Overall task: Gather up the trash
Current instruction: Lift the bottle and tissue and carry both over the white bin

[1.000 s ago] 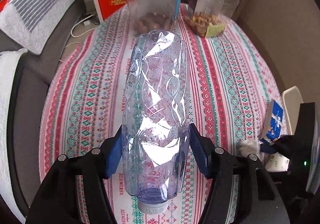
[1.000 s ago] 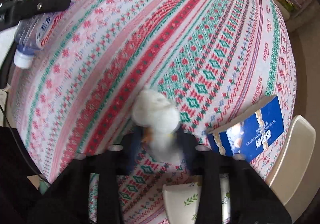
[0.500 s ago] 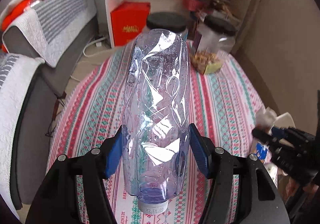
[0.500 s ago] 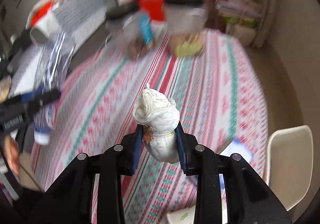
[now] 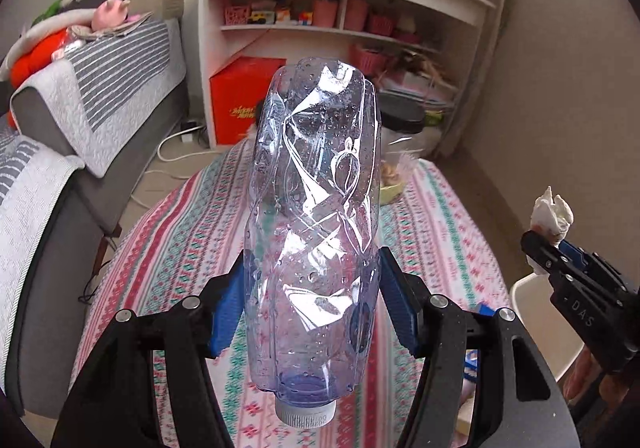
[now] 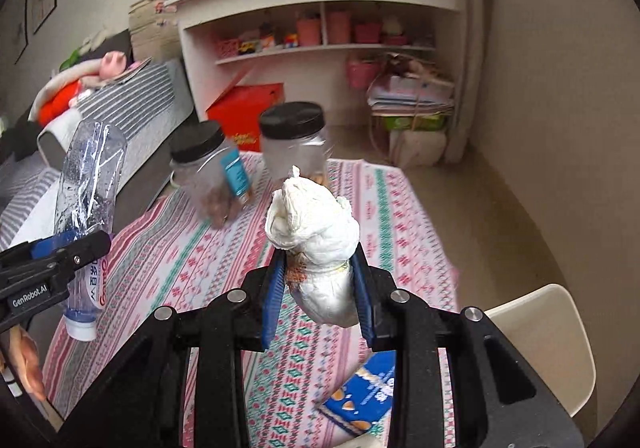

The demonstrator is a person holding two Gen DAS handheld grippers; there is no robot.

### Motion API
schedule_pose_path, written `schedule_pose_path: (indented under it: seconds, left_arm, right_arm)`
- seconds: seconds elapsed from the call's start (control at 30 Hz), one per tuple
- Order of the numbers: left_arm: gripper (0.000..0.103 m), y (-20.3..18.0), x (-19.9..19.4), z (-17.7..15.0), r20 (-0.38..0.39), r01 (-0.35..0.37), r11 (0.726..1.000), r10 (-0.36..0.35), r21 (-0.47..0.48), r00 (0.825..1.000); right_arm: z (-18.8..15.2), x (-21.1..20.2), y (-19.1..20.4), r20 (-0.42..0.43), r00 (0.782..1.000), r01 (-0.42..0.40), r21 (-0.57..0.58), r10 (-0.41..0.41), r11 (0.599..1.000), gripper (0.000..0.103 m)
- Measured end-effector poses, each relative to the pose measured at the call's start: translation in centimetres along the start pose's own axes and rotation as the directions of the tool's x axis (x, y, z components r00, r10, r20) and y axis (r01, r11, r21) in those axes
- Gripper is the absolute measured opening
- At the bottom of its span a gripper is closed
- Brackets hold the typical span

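My left gripper [image 5: 312, 308] is shut on a crushed clear plastic bottle [image 5: 316, 208], cap end toward the camera, held above the striped tablecloth [image 5: 192, 248]. The bottle also shows in the right wrist view [image 6: 86, 188], at the left. My right gripper [image 6: 318, 288] is shut on a crumpled white tissue wad [image 6: 316, 232] with a brown stain, held above the table. That tissue also shows at the right edge of the left wrist view [image 5: 550, 212].
Two black-lidded clear jars [image 6: 208, 176] [image 6: 294, 144] stand at the table's far end. A blue snack box [image 6: 360, 400] lies at the near right edge beside a cream chair [image 6: 552, 340]. A grey sofa [image 5: 60, 152], a red box [image 5: 244, 100] and white shelves [image 5: 340, 8] lie beyond.
Both grippers have lifted and tilted up from the table with their loads; the tissue left the cloth. The views now take in the room rather than the tabletop.
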State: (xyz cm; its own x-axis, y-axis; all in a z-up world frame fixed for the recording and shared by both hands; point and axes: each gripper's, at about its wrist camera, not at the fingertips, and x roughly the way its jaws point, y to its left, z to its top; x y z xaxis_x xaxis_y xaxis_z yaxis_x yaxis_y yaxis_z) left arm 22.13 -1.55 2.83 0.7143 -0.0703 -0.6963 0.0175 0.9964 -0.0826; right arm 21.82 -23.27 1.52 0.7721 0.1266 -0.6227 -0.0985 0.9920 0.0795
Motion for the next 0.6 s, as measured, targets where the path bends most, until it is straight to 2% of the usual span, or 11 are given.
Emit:
schedule_pose_path:
  seconds: [0.27, 0.6]
  left_arm:
    - [0.061, -3.3, -0.2, 0.0, 0.032, 0.029, 0.999, -0.030, 0.027, 0.999]
    - [0.061, -7.4, -0.4, -0.1, 0.053, 0.079, 0.994, -0.083, 0.077, 0.995]
  right_arm:
    - [0.3, -1.9, -2.6, 0.067, 0.994, 0.078, 0.040, -0.081, 0.996, 0.030]
    - [0.2, -4.0, -6.9, 0.092, 0.981, 0.159, 0.108, -0.169, 0.981, 0.030]
